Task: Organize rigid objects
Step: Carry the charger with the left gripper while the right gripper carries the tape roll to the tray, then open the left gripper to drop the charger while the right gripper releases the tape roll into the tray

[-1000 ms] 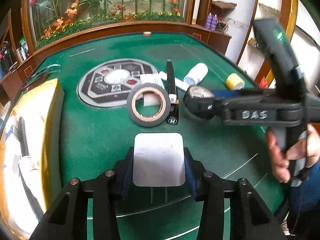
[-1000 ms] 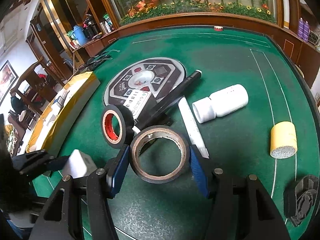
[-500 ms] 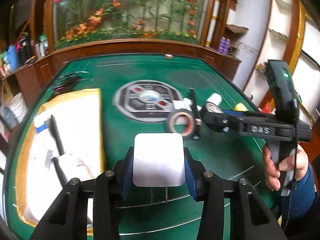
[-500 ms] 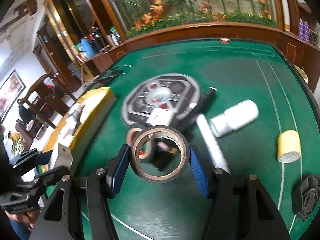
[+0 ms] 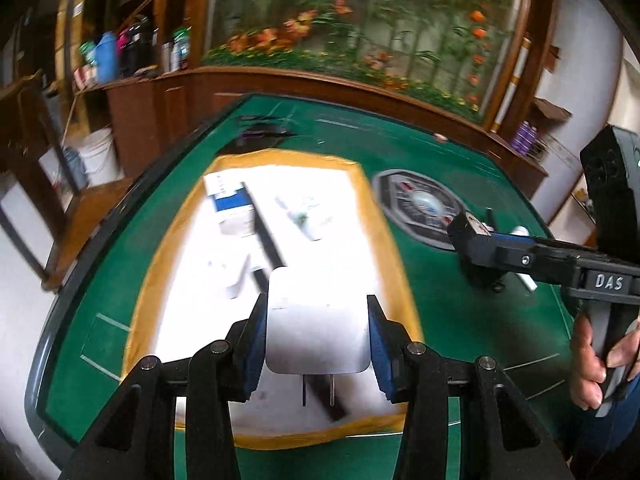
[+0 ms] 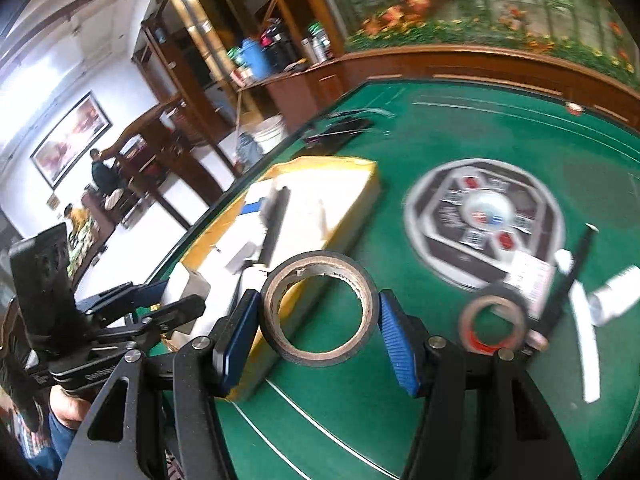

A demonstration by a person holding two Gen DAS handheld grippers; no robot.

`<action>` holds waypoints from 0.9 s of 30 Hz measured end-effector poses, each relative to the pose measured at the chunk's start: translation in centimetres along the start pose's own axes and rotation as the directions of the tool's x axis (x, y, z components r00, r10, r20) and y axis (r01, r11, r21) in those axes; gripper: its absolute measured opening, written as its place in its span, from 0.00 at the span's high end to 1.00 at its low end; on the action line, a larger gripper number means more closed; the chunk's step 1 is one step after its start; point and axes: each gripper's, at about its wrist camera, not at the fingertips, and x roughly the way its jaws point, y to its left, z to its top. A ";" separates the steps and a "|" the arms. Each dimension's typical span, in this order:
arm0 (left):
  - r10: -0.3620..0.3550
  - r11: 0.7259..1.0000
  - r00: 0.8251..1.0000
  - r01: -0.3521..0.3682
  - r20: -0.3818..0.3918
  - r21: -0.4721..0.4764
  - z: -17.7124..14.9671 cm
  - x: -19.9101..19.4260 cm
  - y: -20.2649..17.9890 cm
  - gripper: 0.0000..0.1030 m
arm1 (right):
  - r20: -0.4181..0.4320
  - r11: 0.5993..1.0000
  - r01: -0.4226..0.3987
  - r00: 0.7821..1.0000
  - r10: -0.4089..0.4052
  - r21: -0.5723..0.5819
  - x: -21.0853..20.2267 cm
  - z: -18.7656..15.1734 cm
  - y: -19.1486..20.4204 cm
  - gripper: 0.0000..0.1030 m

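1. In the left wrist view, a white plug adapter (image 5: pixel 316 320) was held pinched between the blue pads of the left gripper (image 5: pixel 316 332), at lower centre, its two prongs pointing down.
2. Behind the adapter, a yellow-rimmed tray (image 5: pixel 390 240) was seen on the green table (image 5: pixel 460 320), with a black pen (image 5: pixel 266 236) and a blue-and-white box (image 5: pixel 230 204) lying inside it, blurred.
3. At the right edge, the right gripper (image 5: pixel 466 226) was seen, gripped by a hand (image 5: pixel 596 360).
4. In the right wrist view, a black roll of tape (image 6: pixel 318 308) was clamped upright between the right gripper's blue pads at lower centre.
5. A second roll of tape (image 6: pixel 494 326) with a red core lay on the table at lower right, beside a white bottle (image 6: pixel 616 296).
6. A round grey panel (image 6: pixel 484 220) was set into the table at centre right.
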 end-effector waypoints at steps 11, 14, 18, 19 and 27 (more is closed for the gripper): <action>0.045 0.998 0.997 -0.048 -0.058 -0.044 -1.4 2.4 2.8 0.54 | -0.152 1.000 -0.018 0.988 0.016 -0.009 8.7 3.8 4.1 0.43; 0.048 0.997 0.997 -0.052 -0.066 -0.049 -1.4 3.0 3.1 0.54 | -0.185 1.000 0.011 0.983 -0.012 -0.005 10.7 4.5 4.4 0.43; 0.046 0.997 0.996 -0.049 -0.071 -0.052 -1.3 3.3 3.6 0.54 | -0.246 1.000 0.009 0.969 -0.002 0.027 13.2 4.7 4.1 0.43; 0.047 0.997 0.996 -0.051 -0.073 -0.051 -1.3 3.4 3.6 0.54 | -0.255 0.999 0.010 0.967 -0.001 0.034 13.6 4.7 4.0 0.43; 0.079 0.996 0.993 -0.083 -0.088 -0.035 -1.1 4.7 3.7 0.54 | -0.279 0.998 0.059 0.959 -0.056 0.004 15.0 5.3 4.9 0.43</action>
